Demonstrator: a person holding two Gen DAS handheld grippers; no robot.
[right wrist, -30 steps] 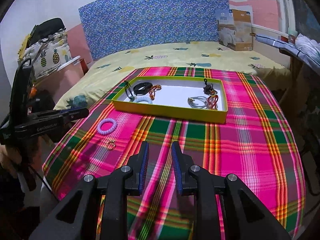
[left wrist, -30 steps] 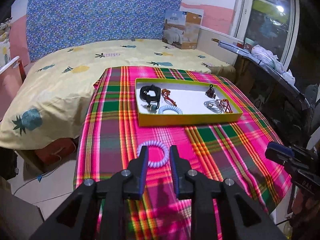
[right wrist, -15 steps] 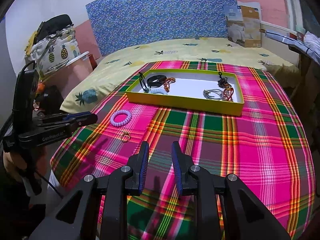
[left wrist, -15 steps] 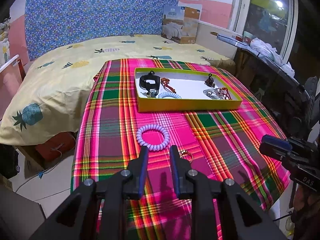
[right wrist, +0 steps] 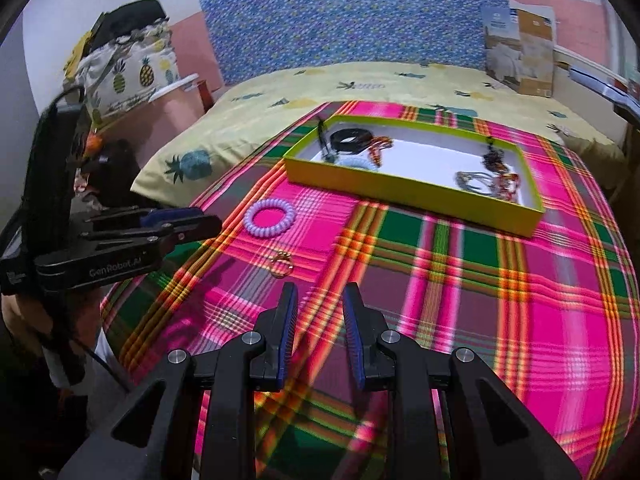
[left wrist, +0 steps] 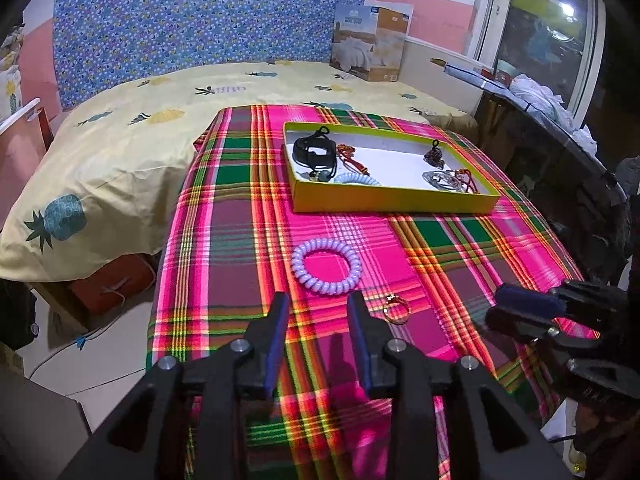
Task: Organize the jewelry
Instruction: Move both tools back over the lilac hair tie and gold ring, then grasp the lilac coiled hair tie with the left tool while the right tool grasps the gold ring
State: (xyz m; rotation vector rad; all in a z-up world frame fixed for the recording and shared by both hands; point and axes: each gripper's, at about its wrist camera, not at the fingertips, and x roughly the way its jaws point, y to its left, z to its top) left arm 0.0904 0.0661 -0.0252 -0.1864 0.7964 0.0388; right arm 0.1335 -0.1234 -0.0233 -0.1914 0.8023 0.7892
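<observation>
Nearest in the left wrist view, the left gripper (left wrist: 318, 312) hangs above the plaid cloth (left wrist: 240, 216) with its two blue-padded fingers spread apart and nothing between them. The right gripper (right wrist: 320, 304) sits the same way in its own view, fingers parted and holding nothing, low over the near part of the cloth. Just beyond the left gripper's right finger, a small gold ring (left wrist: 396, 307) lies flat on the cloth, apart from the finger. A little farther and to its left lies a lilac coil hair tie (left wrist: 326, 266), also flat on the cloth and touching neither gripper. In the right wrist view the same ring (right wrist: 282, 265) and hair tie (right wrist: 270, 222) sit to the left of the right gripper, between it and the left gripper seen from the side. Farther still, a shallow yellow tray (left wrist: 396, 200) with a white floor rests on the cloth. At its left end are a black band (left wrist: 314, 150), a pale blue coil tie (left wrist: 354, 179) against the near wall, and a reddish-brown cord piece (left wrist: 350, 156). At its right end are a dark beaded piece (left wrist: 434, 154) and a tangle of silver and red strands (left wrist: 450, 179). Beyond the cloth spreads a yellow pineapple-print bedspread (left wrist: 120, 152), backed by a blue patterned headboard (left wrist: 192, 28) with a cardboard box (left wrist: 370, 42) at its right.
</observation>
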